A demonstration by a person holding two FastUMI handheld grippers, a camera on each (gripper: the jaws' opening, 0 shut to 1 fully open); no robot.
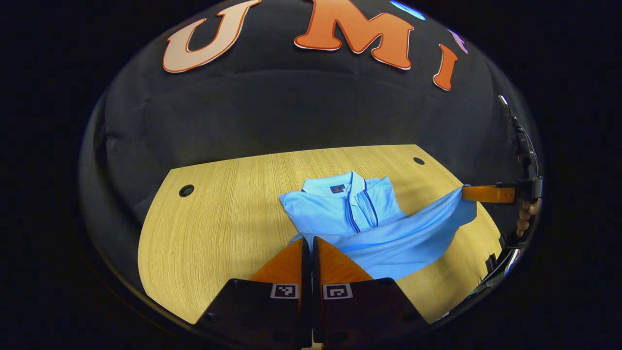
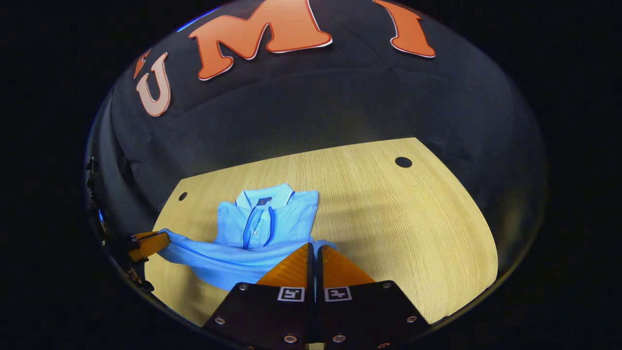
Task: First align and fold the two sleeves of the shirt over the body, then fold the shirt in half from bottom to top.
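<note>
A light blue polo shirt (image 1: 354,214) lies on the wooden table (image 1: 218,233), collar at the far end, sleeves folded in over the body. My left gripper (image 1: 311,239) is shut on one corner of the bottom hem. In the same view the right gripper (image 1: 464,193) holds the other hem corner off to the right, a hand behind it. The hem hangs stretched between them, raised above the lower body. In the right gripper view the shirt (image 2: 265,221) sits left of centre, my right gripper (image 2: 314,245) pinches its hem, and the left gripper (image 2: 163,240) grips the far corner.
The table has round cable holes near its far corners (image 1: 186,190) (image 1: 419,160) (image 2: 403,162). Bare wood (image 2: 398,233) stretches to the right of the shirt in the right gripper view. Black cloth walls close in behind the table.
</note>
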